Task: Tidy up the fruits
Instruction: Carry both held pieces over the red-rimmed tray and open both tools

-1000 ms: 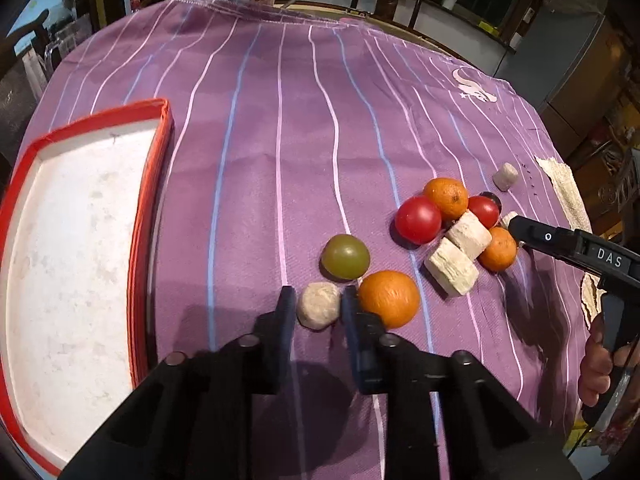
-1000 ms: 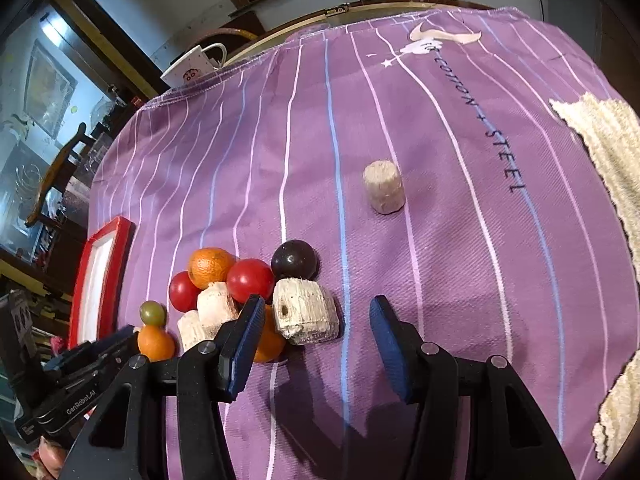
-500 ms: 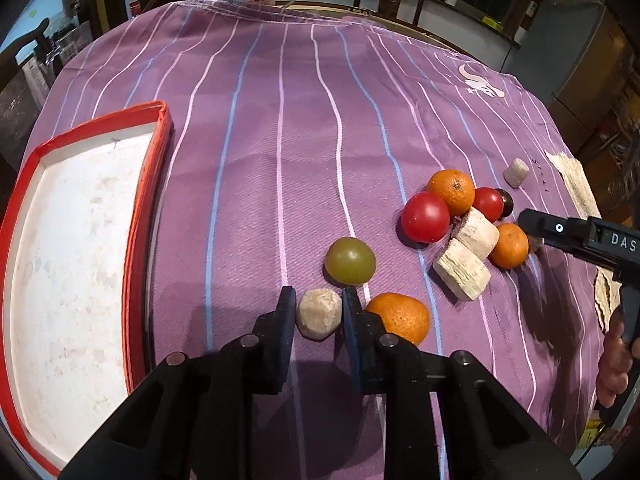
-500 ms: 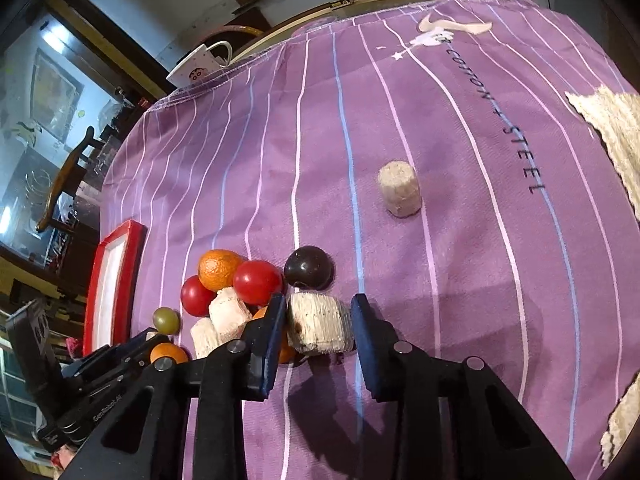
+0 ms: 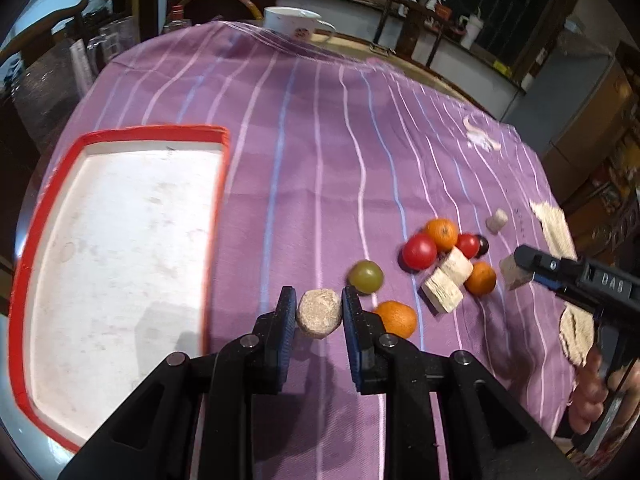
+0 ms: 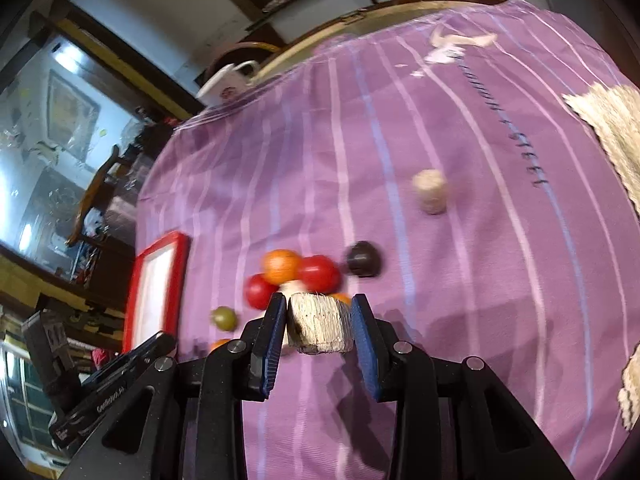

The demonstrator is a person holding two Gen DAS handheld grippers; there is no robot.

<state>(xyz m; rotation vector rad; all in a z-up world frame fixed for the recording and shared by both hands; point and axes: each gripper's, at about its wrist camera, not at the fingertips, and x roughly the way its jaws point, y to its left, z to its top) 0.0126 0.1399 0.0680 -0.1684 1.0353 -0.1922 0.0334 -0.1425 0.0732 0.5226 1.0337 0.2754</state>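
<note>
My left gripper is shut on a round beige lump and holds it above the purple striped cloth. My right gripper is shut on a rough beige block, lifted off the cloth; it also shows in the left wrist view. On the cloth lie a green fruit, oranges, red tomatoes, a dark plum and two beige blocks.
A red-rimmed white tray lies at the left. A small beige cylinder stands apart on the right. A white mug sits at the far table edge. Beige woven mats lie at the right edge.
Both grippers have risen. The left has lifted the round lump off the cloth. The right has shut on the rough block and lifted it from beside the fruit cluster.
</note>
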